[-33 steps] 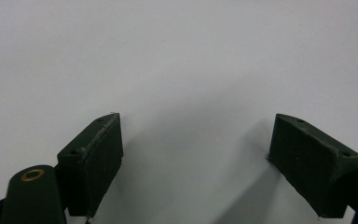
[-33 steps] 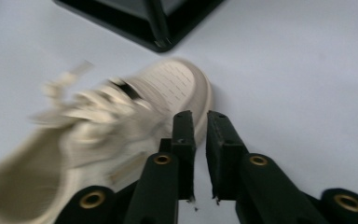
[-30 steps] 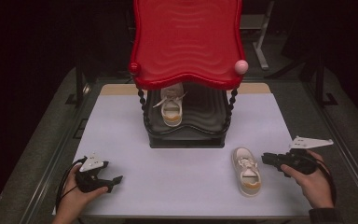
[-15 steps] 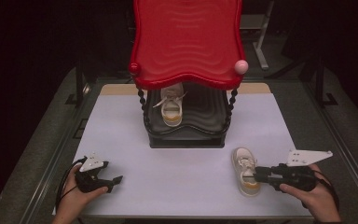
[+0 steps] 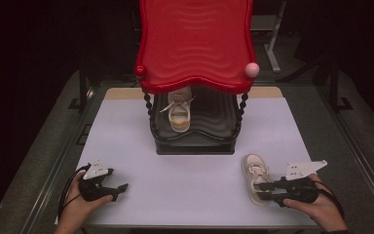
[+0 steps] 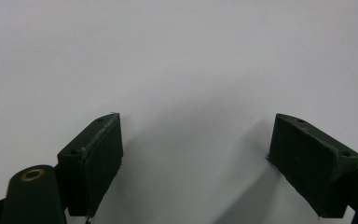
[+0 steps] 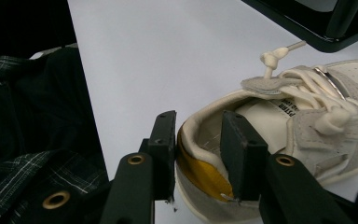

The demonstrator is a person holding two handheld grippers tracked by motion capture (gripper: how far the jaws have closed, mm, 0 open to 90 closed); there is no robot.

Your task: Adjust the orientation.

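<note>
One cream-white laced sneaker (image 7: 279,140) lies on the white worktop (image 5: 190,185) before the red-topped black shoe rack (image 5: 195,136); the right claw (image 7: 198,154) straddles its heel collar, one jaw inside, for a lift. Left claw (image 6: 196,154) rests wide open and empty, out of the way

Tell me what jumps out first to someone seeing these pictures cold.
A glossy red tray top crowns a black rack at the back of the white table, with one pale shoe on the rack's lower shelf. Near the front right, the right gripper straddles the heel collar of the second shoe, one jaw inside and one outside. At front left, the left gripper hangs open over bare tabletop.
</note>
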